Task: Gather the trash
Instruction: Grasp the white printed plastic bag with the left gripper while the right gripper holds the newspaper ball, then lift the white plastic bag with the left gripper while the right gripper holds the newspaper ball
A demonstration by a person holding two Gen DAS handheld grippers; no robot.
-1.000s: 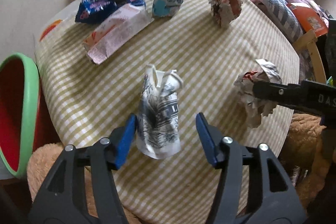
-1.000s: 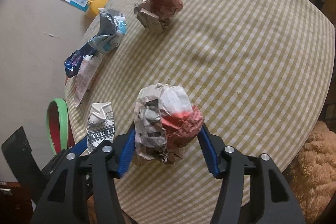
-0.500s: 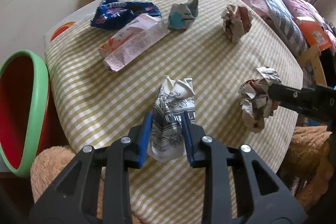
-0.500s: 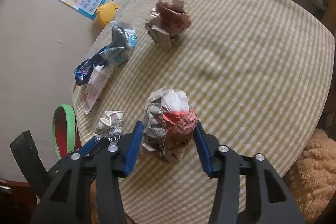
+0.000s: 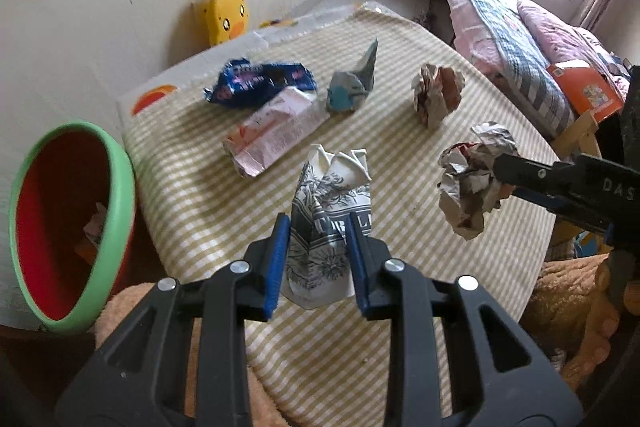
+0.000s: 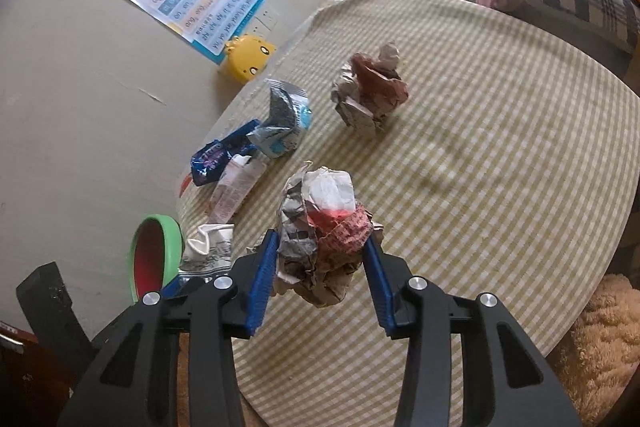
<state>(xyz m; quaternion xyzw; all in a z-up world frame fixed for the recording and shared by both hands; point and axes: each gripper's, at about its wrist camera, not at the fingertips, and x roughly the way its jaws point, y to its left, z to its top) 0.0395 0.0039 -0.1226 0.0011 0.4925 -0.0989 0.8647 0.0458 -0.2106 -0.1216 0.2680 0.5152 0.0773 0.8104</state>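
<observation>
My left gripper (image 5: pixel 318 227) is shut on a crushed white paper cup (image 5: pixel 330 195) with grey print, held just above the checked round table (image 5: pixel 400 327). My right gripper (image 6: pixel 320 247) is shut on a crumpled ball of newspaper (image 6: pixel 320 227) with a red patch, also lifted off the cloth. The left wrist view shows that ball (image 5: pixel 472 179) at the right, pinched by the right gripper's fingers (image 5: pixel 532 175). In the right wrist view the cup (image 6: pixel 208 251) shows at lower left.
A red bin with a green rim (image 5: pixel 60 219) stands left of the table, some trash inside. On the table lie a blue wrapper (image 5: pixel 256 83), a pink-white wrapper (image 5: pixel 276 131), a silver-blue packet (image 5: pixel 352 87) and another paper ball (image 5: pixel 436 95). A bed (image 5: pixel 520 39) is far right.
Both grippers closed on their trash, the left on the cup and the right on the paper ball, then lifted them off the table.
</observation>
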